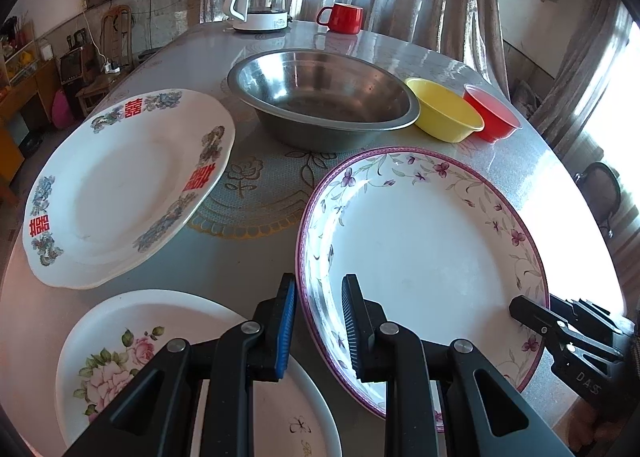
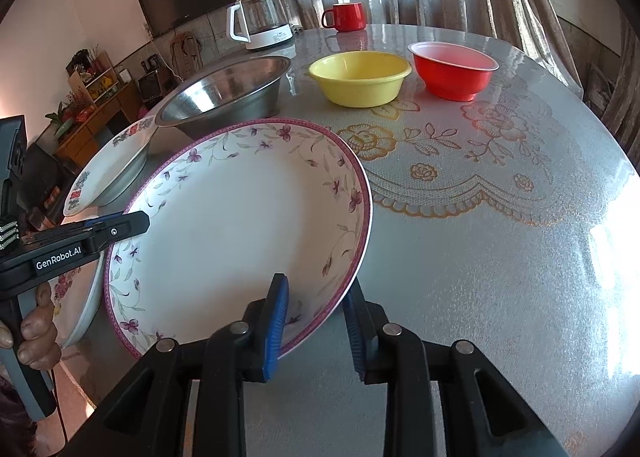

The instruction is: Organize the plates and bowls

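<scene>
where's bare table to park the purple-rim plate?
Widest free patch: right of the purple-rim plate, below the yellow bowl and red bowl, out to the table edge. Left is crowded: steel bowl, red-character plate, rose plate.

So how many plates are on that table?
3. The purple-flowered plate is gripped at both edges; the red-character plate sits at far left; the rose plate lies nearest, partly behind the left hand-held gripper.
</scene>
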A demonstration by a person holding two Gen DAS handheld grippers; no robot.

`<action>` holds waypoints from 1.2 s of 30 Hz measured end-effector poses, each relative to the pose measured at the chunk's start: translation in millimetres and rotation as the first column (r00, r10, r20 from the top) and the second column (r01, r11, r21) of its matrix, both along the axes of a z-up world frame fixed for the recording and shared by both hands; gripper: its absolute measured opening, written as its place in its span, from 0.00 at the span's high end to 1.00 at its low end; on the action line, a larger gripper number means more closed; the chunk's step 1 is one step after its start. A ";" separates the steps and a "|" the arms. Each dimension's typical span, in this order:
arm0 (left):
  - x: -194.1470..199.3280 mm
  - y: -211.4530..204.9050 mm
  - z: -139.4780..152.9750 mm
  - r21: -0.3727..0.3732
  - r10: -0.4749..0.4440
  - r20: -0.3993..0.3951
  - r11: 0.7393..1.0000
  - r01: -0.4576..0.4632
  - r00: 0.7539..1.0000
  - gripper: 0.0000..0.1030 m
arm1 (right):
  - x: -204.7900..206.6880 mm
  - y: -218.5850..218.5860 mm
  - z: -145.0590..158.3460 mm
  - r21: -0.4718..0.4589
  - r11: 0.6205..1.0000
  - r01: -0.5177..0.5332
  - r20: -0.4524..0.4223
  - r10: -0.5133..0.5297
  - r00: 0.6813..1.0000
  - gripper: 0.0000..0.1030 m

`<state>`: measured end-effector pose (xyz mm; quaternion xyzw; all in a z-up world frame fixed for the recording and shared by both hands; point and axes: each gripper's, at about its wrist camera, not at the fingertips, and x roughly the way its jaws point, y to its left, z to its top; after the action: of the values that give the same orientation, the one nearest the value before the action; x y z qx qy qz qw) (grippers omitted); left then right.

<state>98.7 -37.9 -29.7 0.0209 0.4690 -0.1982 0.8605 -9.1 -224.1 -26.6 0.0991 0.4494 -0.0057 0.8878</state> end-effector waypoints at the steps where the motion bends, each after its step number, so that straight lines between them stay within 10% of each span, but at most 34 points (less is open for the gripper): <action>1: -0.1 1.1 0.3 -0.005 0.002 -0.001 1.000 -0.002 1.000 0.78 | 0.3 0.5 0.2 -0.001 1.000 -0.001 -0.003 0.001 1.000 0.74; 18: -16.6 62.1 27.8 -0.125 0.143 0.075 0.983 -0.134 0.987 0.68 | -6.9 -11.7 36.3 -0.013 0.996 0.088 0.112 -0.086 0.990 0.69; 36: -19.4 182.2 24.1 -0.166 0.463 0.121 0.882 -0.442 0.878 0.28 | 53.1 109.8 42.9 0.077 0.934 -0.349 0.104 0.341 0.934 0.57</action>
<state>79.3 144.3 -5.6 -0.1314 0.3773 -0.0200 0.9165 44.0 -114.3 16.3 0.0604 0.4194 0.1760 0.8885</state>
